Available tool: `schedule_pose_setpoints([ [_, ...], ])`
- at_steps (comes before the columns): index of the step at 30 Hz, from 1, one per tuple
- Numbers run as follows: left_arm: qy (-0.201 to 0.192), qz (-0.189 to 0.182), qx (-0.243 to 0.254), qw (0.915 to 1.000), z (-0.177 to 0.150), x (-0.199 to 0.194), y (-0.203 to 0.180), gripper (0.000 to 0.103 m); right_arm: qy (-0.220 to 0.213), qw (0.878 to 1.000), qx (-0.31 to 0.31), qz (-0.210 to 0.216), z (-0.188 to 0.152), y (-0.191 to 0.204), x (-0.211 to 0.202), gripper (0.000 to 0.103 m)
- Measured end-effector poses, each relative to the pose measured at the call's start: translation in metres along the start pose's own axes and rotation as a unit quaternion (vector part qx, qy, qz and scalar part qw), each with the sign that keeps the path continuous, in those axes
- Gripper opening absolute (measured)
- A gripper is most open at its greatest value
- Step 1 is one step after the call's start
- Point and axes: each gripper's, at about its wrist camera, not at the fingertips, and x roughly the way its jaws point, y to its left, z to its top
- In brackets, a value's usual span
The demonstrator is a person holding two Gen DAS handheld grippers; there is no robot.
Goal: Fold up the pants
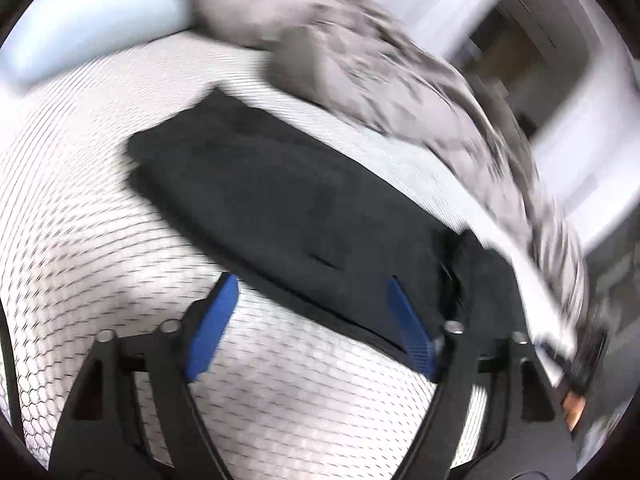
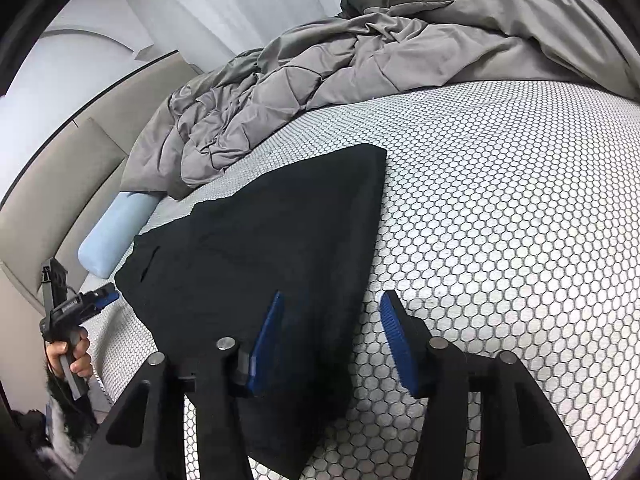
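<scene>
Two black two-finger tools with blue ribbed pads are over the bed right now, and both look released, nothing pinched in either one. The folded black fabric pants [image 2: 256, 248] lie flat on the white mattress cover with the dark honeycomb print [image 2: 500, 208], roughly mid-bed, folded into a long dark slab. The right tool [image 2: 332, 340] sits low over the near end of the pants, jaws spread: its left pad is over the black cloth and the other pad is over bare mattress just past the pants' edge, so it's straddling that edge without gripping it. The left tool [image 1: 312, 320] is also spread wide; its view is pretty smeared, but you can see one pad over the mattress and the other against the long edge of the pants [image 1: 288, 200], with no cloth between them. From the right side you can spot the person's hand [image 2: 74, 360] holding that left tool off the bed's corner. A crumpled grey quilted comforter [image 2: 320, 80] is heaped along the far side, and a pale blue bolster pillow [image 2: 116, 232] lies by the beige padded headboard [image 2: 52, 184], near the pants.
</scene>
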Motion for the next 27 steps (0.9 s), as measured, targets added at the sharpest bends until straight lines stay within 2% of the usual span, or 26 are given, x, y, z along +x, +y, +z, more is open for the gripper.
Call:
schedule_pose_setpoints([
  [2,0.013,0.004,-0.045,0.9989,0.008,0.012,0.025,0.077,-0.001,1.0,-0.001,-0.002,-0.001,0.002,0.0,0.063],
  [4,0.017,-0.01,-0.086,0.9961,0.015,0.024,0.042,0.077,0.0,1.0,-0.003,0.003,-0.001,0.006,0.001,0.063],
  [6,0.002,-0.022,-0.12,0.9925,0.03,0.03,0.049,0.077,0.0,1.0,-0.006,0.004,0.001,0.011,0.005,0.063],
  [8,-0.017,-0.039,-0.158,0.9865,0.039,0.035,0.057,0.069,0.002,1.0,-0.009,0.006,0.0,0.013,0.006,0.063],
  [9,-0.022,-0.036,-0.18,0.9829,0.043,0.039,0.062,0.045,0.002,1.0,-0.009,0.007,0.0,0.014,0.008,0.063],
  [10,-0.016,-0.019,-0.192,0.981,0.046,0.044,0.066,0.016,0.003,1.0,-0.01,0.01,-0.001,0.016,0.009,0.063],
  [11,-0.014,-0.004,-0.183,0.983,0.05,0.047,0.068,0.005,0.004,1.0,-0.011,0.01,-0.001,0.016,0.01,0.063],
  [13,-0.032,0.011,-0.153,0.9876,0.052,0.044,0.061,0.0,0.008,1.0,-0.009,0.024,-0.003,0.016,0.011,0.063],
  [15,-0.055,0.03,-0.109,0.9921,0.054,0.034,0.041,0.0,0.008,1.0,-0.006,0.029,-0.004,0.015,0.011,0.063],
  [17,-0.086,0.037,-0.043,0.9946,0.055,0.016,0.002,0.0,0.007,1.0,-0.01,0.029,-0.004,0.016,0.008,0.063],
  [19,-0.107,0.02,0.0,0.9941,0.05,-0.001,-0.039,0.0,-0.002,1.0,-0.008,0.03,-0.003,0.016,0.003,0.063],
  [22,-0.12,-0.033,0.071,0.9897,0.029,-0.021,-0.11,0.0,-0.016,0.999,-0.006,0.036,0.0,0.017,-0.006,0.063],
  [24,-0.115,-0.076,0.116,0.9836,0.009,-0.023,-0.165,0.0,-0.024,0.999,-0.009,0.039,0.001,0.018,-0.012,0.063],
  [27,-0.083,-0.148,0.173,0.9702,-0.028,-0.015,-0.238,0.0,-0.032,0.999,-0.013,0.03,-0.001,0.017,-0.019,0.063],
])
